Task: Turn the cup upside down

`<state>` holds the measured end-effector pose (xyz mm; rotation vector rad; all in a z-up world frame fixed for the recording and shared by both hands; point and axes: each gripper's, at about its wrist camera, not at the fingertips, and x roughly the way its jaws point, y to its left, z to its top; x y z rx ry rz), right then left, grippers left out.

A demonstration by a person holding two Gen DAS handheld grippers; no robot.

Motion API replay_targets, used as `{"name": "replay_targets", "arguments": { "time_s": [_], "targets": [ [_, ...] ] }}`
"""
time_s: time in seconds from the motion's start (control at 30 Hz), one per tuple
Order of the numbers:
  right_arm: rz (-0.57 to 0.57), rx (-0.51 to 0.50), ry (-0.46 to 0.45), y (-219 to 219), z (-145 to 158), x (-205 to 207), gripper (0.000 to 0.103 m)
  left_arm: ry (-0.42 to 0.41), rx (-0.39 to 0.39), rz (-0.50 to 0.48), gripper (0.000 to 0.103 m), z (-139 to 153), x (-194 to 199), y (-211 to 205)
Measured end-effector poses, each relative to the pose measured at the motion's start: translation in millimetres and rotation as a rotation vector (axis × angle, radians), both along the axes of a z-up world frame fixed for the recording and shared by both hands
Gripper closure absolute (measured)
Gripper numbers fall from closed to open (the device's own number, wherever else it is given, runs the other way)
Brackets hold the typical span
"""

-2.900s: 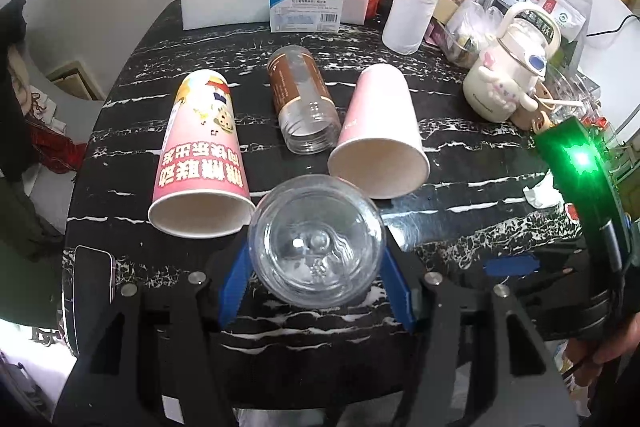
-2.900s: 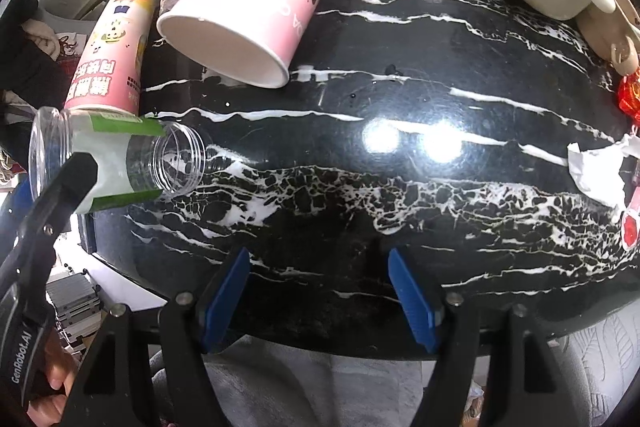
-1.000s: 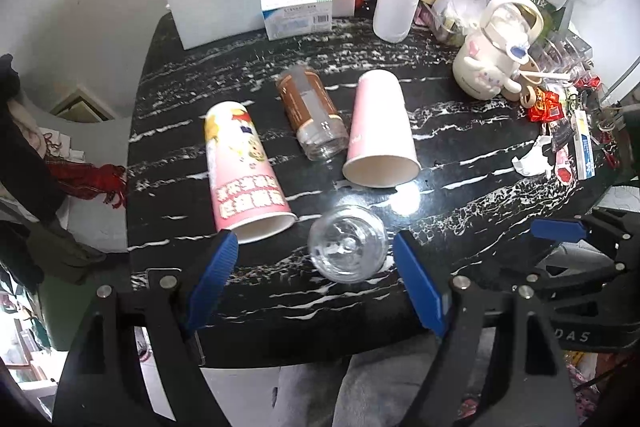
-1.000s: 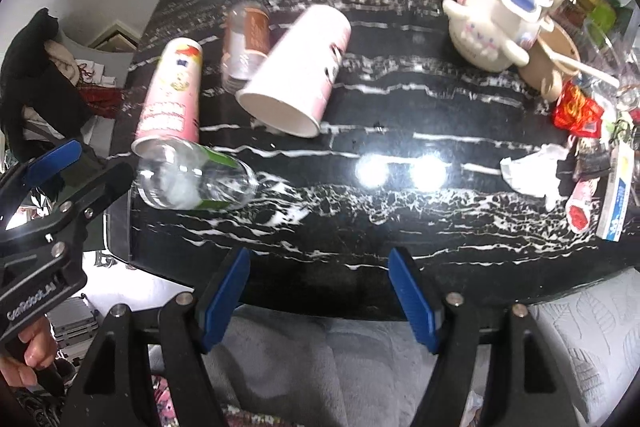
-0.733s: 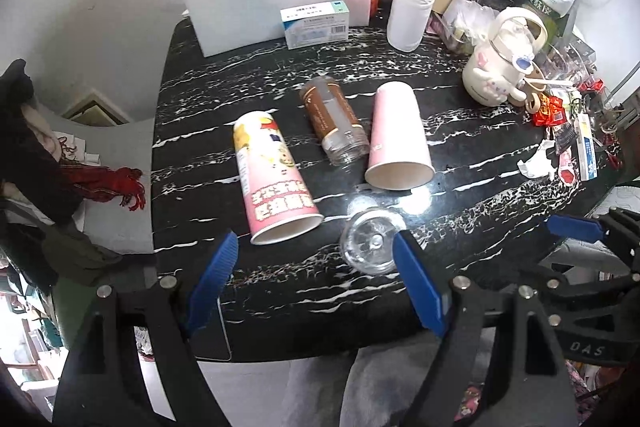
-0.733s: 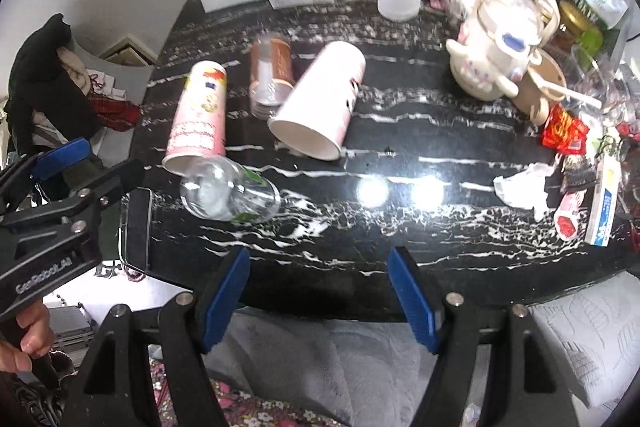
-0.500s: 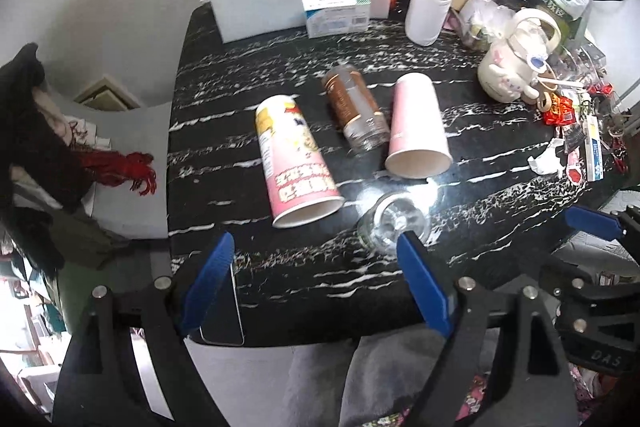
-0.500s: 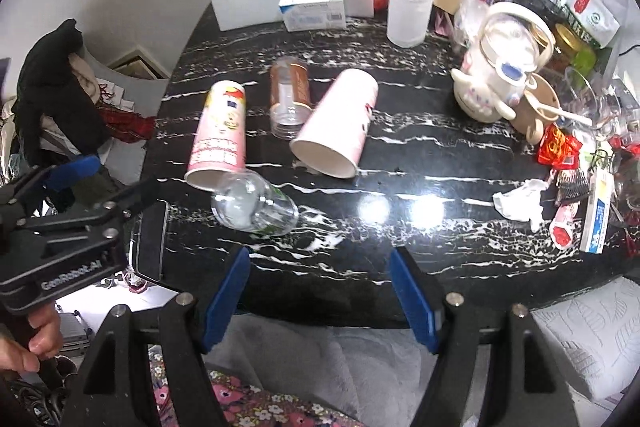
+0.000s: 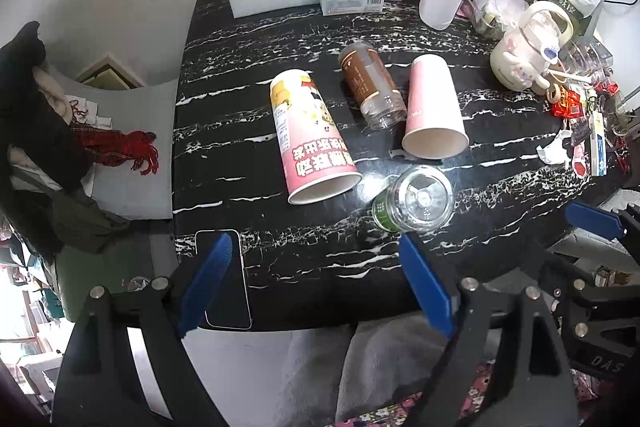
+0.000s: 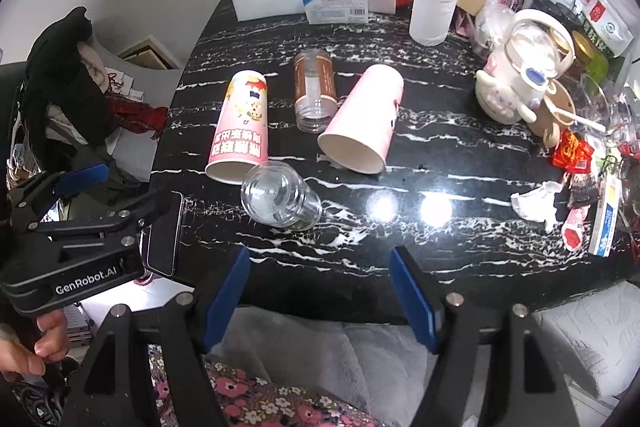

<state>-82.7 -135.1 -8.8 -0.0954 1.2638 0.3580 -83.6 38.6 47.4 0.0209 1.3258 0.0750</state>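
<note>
Left wrist view: left gripper point(image 9: 316, 279) is hanging over the near table edge, jaws spread and holding nothing; the clear plastic cup point(image 9: 414, 199) is standing upside down on the black marble table point(image 9: 248, 115), just beside the printed pink paper cup point(image 9: 310, 135) lying on its side. Right wrist view: right gripper point(image 10: 320, 287) is also gaping wide and empty, with the clear plastic cup point(image 10: 280, 201) sitting base-up near the plain pink paper cup point(image 10: 362, 121) and the brown-labelled jar point(image 10: 314, 89).

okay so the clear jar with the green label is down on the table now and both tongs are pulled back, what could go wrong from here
The clear jar stands bottom-up with its mouth on the glossy black table, close to the front edge, so a bump could send it off.

The printed paper cup lies on its side right beside it and looks free to roll into it.

Both the left tongs and the right tongs are open and empty, so nothing steadies the jar.
</note>
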Motion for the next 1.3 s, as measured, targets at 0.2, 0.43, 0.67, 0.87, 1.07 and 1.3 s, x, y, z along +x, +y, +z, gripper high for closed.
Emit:
{"name": "replay_targets", "arguments": {
  "time_s": [0.2,0.43,0.67,0.87,1.07,1.3],
  "targets": [
    [-0.001,-0.003,0.019,2.7,-4.0,0.4,0.031,0.006,-0.004,-0.003,0.018,-2.6,1.1,0.1],
    [-0.004,-0.005,0.035,4.3,-7.3,3.5,0.031,0.005,-0.002,0.001,0.018,-5.4,2.7,0.1],
    [0.001,-0.008,0.043,6.0,-9.0,6.3,0.031,0.006,-0.008,0.001,0.018,-7.5,5.3,0.7],
    [-0.002,-0.01,0.044,6.7,-9.4,7.6,0.031,0.008,-0.017,-0.002,0.018,-8.0,8.1,1.1],
    [-0.002,-0.011,0.044,7.1,-9.3,8.2,0.031,0.005,-0.013,-0.004,0.018,-6.8,10.9,1.0],
    [0.001,-0.011,0.045,7.1,-9.7,9.7,0.031,0.003,-0.014,-0.003,0.018,-6.1,11.0,1.9]
  ]
}}
